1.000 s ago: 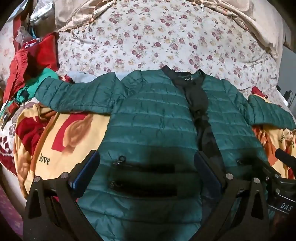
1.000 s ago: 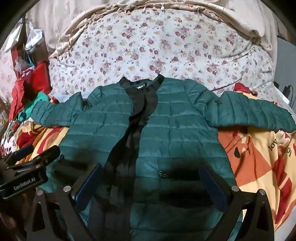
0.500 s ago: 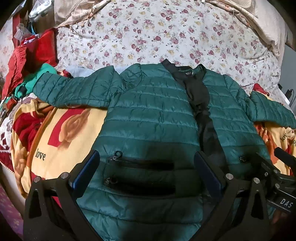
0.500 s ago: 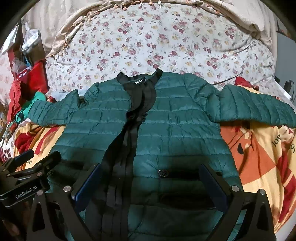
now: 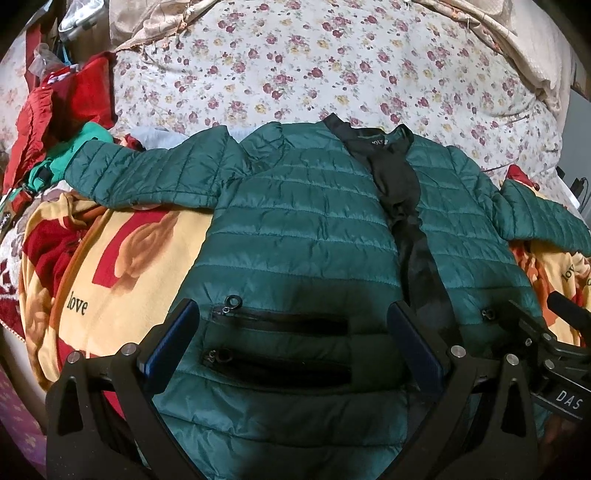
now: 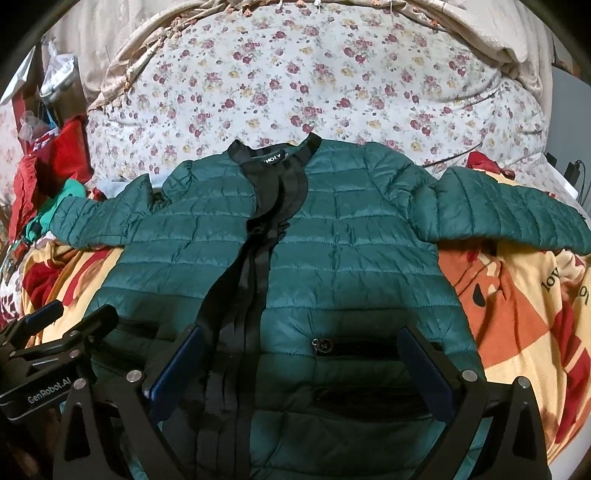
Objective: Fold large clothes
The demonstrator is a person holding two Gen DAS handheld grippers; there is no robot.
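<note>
A dark green quilted puffer jacket point(image 5: 306, 229) point(image 6: 354, 240) lies face up on the bed, collar away from me, both sleeves spread sideways, with a black front placket. My left gripper point(image 5: 291, 325) is open and empty above the jacket's left pocket zips. My right gripper point(image 6: 301, 345) is open and empty above the right pocket, near the hem. Each gripper shows at the edge of the other's view, the right one point(image 5: 554, 350) and the left one point(image 6: 55, 343).
The jacket rests on a yellow and red blanket point(image 5: 122, 266) point(image 6: 517, 295) marked "love", over a floral bedsheet point(image 5: 332, 66). Red and teal clothes point(image 5: 55, 122) are piled at the left. A beige cover point(image 6: 498, 26) lies at the far edge.
Both grippers have drawn back and risen slightly, so the jacket sits lower and fuller in view. The jaws stay open. The jacket has not moved.
</note>
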